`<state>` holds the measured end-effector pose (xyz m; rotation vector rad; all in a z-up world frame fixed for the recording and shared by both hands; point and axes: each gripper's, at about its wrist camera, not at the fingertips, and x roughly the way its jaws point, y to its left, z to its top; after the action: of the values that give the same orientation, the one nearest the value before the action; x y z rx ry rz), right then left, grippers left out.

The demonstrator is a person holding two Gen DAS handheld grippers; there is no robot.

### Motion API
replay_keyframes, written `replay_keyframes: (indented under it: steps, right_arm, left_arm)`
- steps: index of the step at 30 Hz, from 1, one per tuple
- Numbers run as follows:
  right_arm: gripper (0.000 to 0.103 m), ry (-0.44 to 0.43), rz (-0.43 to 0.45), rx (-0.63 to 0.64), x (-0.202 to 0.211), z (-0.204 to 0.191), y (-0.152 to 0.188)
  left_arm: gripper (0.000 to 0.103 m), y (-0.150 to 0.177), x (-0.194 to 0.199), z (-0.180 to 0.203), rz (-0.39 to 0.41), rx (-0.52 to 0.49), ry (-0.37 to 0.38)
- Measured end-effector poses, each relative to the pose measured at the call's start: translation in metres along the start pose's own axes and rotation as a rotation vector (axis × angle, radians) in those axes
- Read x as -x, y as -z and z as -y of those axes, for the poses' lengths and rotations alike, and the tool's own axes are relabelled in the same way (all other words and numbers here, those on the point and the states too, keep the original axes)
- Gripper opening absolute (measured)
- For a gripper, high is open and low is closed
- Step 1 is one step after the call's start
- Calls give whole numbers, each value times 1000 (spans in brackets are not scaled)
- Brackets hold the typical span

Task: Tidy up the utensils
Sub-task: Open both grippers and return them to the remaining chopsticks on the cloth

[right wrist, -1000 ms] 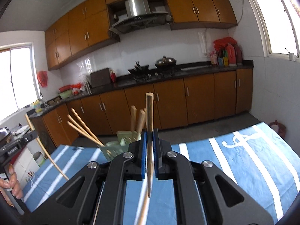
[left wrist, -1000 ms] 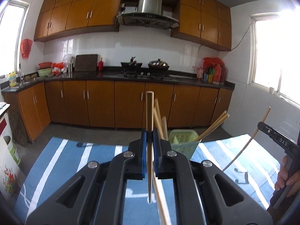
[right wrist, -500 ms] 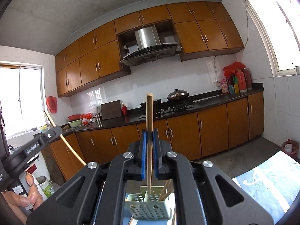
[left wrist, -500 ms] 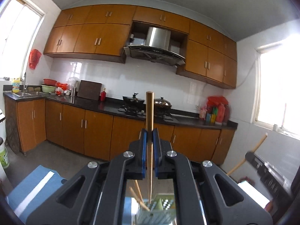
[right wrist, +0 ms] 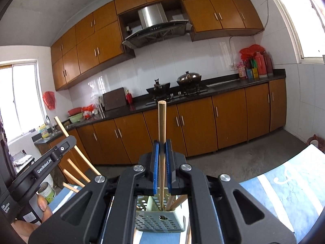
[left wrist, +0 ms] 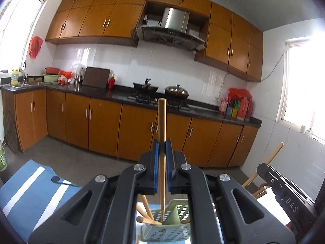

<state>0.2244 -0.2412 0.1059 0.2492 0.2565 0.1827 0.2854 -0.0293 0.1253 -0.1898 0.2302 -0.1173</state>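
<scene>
While your left tongs [left wrist: 161, 158] pinch one chopstick [left wrist: 162, 134] upright, your right tongs [right wrist: 161, 158] clamp another chopstick [right wrist: 161, 130] likewise. Both tips reach down into the green holder [right wrist: 160, 221] on the striped table [right wrist: 284, 195], which holds several more sticks.

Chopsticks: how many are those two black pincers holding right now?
2. One chopstick stands clamped in the left gripper, a second chopstick in the right gripper, both tips down in the green holder. Loose ones there may be partly hidden.
</scene>
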Motion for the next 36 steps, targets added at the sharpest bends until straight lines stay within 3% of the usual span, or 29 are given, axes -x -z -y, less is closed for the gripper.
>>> replay_keyframes:
  steps: [10, 13, 18, 22, 28, 30, 36]
  right_arm:
    - [11, 19, -21, 5, 17, -1, -1]
    - [19, 39, -10, 4, 32, 3, -3]
    - [20, 87, -30, 8, 61, 15, 7]
    - [24, 133, -129, 5, 70, 31, 37]
    - [24, 184, -387, -5, 52, 53, 117]
    - [24, 174, -454, -21, 46, 51, 139]
    - [24, 103, -583, -4, 24, 21, 178]
  left_arm:
    - [16, -6, 19, -8, 0, -10, -16]
    - [18, -10, 36, -12, 9, -12, -24]
    - [28, -7, 76, -28, 11, -20, -51]
    - [33, 18, 103, -48, -57, -39, -84]
    - [40, 85, 115, -89, -243, -43, -141]
    - [41, 112, 114, -104, -319, -19, -152]
    - [41, 157, 111, -123, -438, 12, -178]
